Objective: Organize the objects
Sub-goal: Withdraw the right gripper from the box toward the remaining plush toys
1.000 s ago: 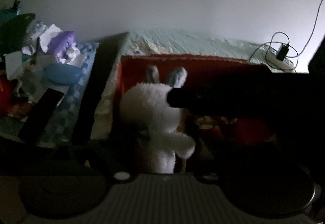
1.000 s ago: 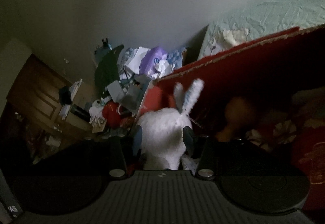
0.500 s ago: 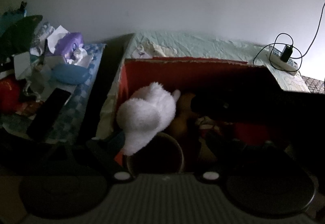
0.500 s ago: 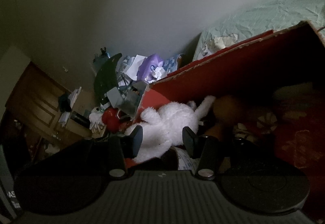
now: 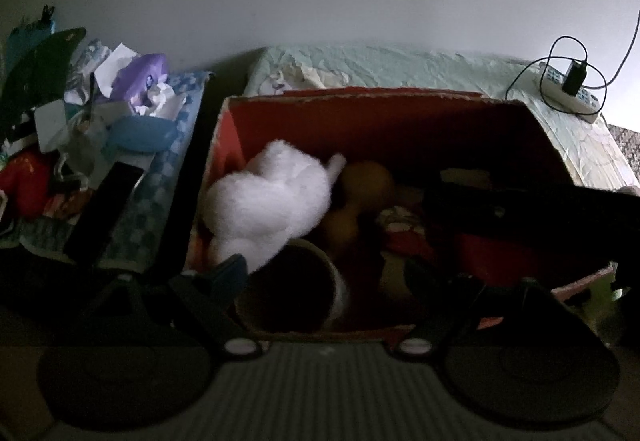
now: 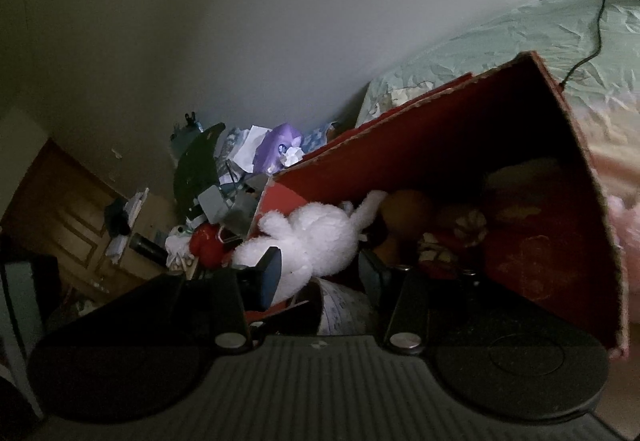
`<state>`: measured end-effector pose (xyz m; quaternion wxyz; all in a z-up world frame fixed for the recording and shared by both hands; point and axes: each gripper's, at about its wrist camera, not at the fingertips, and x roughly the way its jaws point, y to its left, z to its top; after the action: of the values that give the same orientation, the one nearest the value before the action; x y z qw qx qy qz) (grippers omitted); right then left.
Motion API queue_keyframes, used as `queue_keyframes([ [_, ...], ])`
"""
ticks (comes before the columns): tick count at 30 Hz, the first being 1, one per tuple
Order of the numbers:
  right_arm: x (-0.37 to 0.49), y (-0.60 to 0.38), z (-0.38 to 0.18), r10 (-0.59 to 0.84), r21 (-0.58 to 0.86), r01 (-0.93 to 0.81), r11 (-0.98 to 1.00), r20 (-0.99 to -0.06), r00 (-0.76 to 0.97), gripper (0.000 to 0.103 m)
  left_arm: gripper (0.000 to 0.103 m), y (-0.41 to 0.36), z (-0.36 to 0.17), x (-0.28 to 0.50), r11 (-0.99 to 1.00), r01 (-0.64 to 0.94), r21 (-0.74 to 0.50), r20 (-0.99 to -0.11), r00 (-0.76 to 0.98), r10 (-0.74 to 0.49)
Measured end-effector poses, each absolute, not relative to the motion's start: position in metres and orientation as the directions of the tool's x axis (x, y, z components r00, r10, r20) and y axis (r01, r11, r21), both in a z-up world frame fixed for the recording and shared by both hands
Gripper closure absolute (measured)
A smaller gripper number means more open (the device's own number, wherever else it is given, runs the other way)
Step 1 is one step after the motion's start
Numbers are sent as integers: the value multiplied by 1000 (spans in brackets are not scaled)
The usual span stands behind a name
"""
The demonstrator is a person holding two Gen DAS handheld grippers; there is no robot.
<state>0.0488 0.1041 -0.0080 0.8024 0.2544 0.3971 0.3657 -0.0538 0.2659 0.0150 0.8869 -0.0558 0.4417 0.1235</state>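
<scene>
A red cardboard box point(image 5: 360, 97) stands open on the bed. Inside it, at the left end, a white plush rabbit point(image 5: 268, 201) lies on its side next to a brown toy point(image 5: 364, 185). A cup point(image 5: 338, 283) sits at the box's near edge. My left gripper point(image 5: 324, 273) is open above that edge, holding nothing. In the right wrist view, my right gripper point(image 6: 320, 273) is open, just short of the rabbit point(image 6: 320, 237) and free of it. The right gripper's dark body point(image 5: 520, 209) crosses the box's right half in the left wrist view.
A cluttered side table left of the bed holds a purple tissue pack point(image 5: 140, 77), a black flat device point(image 5: 104, 213) and papers. A power strip with a charger point(image 5: 572, 89) lies on the green sheet point(image 5: 400, 65). A wooden cabinet point(image 6: 80, 225) stands far left.
The rabbit stood upright between the right gripper's fingers; it has since tipped over and now lies in the box. Both grippers have drawn back from it.
</scene>
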Motion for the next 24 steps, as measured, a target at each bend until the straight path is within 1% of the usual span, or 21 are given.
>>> queue_keyframes([
  [7,41,83,-6,795,712,-381,590,-432,425,55,16,242,18,-53,963,-267,42,-800,568,192],
  [13,35,55,-4,812,738,-378,559,-396,428,55,16,216,22,-54,960,-270,69,-799,562,215],
  [17,31,36,0,821,748,-382,543,-377,429,55,15,197,26,-55,954,-283,101,-790,560,250],
  [24,27,-3,3,826,760,-379,527,-354,439,55,15,159,32,-51,955,-277,108,-786,565,253],
])
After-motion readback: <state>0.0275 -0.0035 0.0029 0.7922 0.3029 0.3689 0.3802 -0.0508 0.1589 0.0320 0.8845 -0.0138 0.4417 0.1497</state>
